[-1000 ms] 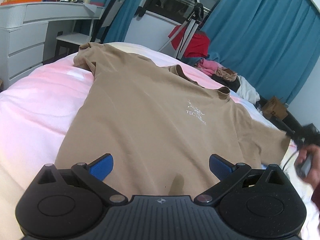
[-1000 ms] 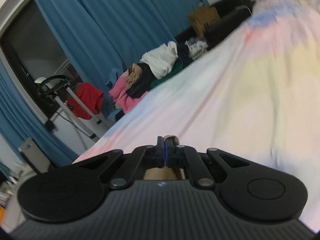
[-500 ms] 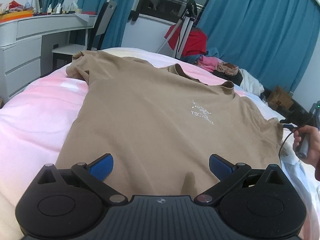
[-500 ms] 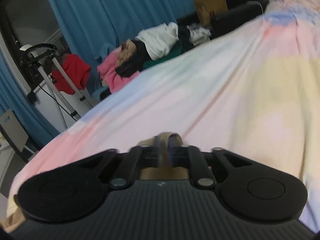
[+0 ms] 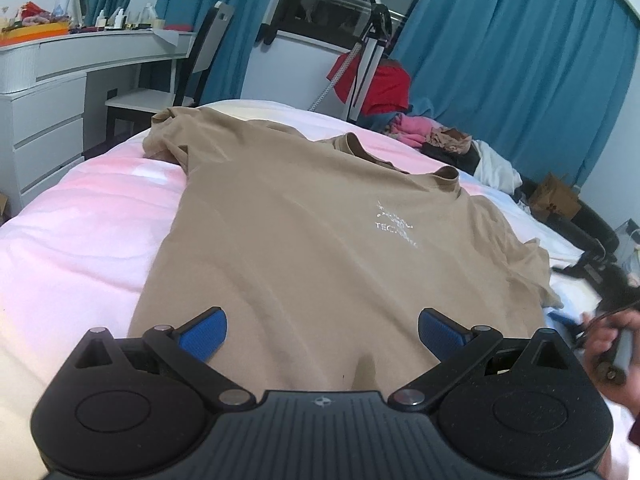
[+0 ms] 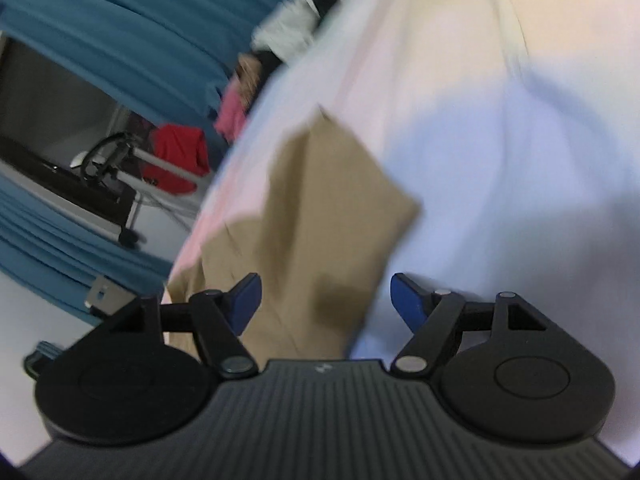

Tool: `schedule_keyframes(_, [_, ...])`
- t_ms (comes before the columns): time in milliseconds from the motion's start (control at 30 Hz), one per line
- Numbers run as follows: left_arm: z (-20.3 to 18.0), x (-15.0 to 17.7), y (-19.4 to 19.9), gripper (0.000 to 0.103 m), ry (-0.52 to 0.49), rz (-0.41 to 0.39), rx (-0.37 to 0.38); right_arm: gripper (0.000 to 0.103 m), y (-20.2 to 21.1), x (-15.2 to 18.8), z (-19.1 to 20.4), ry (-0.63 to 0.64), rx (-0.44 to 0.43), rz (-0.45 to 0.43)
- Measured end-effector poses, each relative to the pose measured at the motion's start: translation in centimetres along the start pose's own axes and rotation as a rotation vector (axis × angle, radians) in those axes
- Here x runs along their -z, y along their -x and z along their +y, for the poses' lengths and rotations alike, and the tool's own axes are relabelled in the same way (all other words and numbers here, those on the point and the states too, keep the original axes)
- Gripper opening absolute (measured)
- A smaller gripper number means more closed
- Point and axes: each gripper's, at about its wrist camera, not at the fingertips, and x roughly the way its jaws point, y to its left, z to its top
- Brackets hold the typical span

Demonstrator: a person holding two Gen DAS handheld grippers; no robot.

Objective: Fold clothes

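Observation:
A tan T-shirt (image 5: 320,240) with a small white chest print lies face up and spread flat on the pink and white bed (image 5: 80,240). My left gripper (image 5: 322,332) is open and empty, just above the shirt's bottom hem. My right gripper (image 6: 325,306) is open and empty, over the shirt's right sleeve (image 6: 320,208), which lies loose on the bed. The right gripper and the hand holding it show blurred at the right edge of the left wrist view (image 5: 612,344).
A white dresser (image 5: 44,92) and a chair (image 5: 168,92) stand at the left of the bed. A stand with a red cloth (image 5: 372,76) and a heap of clothes (image 5: 452,148) lie beyond the bed. Blue curtains (image 5: 520,60) hang behind.
My right gripper has opened and let go of the sleeve, which now lies on the bed. The right gripper has tilted and pulled back. My left gripper stays open by the hem.

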Motion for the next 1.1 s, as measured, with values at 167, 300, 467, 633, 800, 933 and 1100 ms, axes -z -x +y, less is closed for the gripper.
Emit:
schedule_keyframes(167, [0.0, 0.1, -0.2, 0.103, -0.001, -0.001, -0.001, 0.076, -2.5, 0.2, 0.6, 0.038, -0.053, -0.075])
schedule_keyframes(300, [0.1, 0.1, -1.6, 0.103, 0.005, 0.016, -0.016, 0.076, -4.8, -1.3, 1.6, 0.106, -0.065, -0.21])
schedule_keyframes(467, [0.1, -0.4, -3.4, 0.103, 0.003, -0.001, -0.023, 0.075, -9.0, -3.0, 4.1, 0.253, 0.005, -0.217])
schedule_keyframes(633, [0.1, -0.8, -3.8, 0.103, -0.024, -0.015, -0.032, 0.014, -9.9, -2.6, 6.8, 0.403, 0.154, -0.229])
schedule_keyframes(800, [0.5, -1.5, -2.2, 0.103, -0.033, -0.033, -0.043, 0.011, -6.9, -2.3, 9.2, 0.478, 0.183, -0.337])
schedule_keyframes(933, [1.5, -2.6, 0.0, 0.103, -0.017, -0.072, -0.036, 0.011, -4.1, 0.3, 14.2, 0.654, 0.229, -0.437])
schedule_keyframes(1100, [3.8, -4.1, 2.2, 0.103, 0.051, -0.114, -0.04, 0.011, -3.2, 5.9, 21.6, 0.866, 0.276, -0.522])
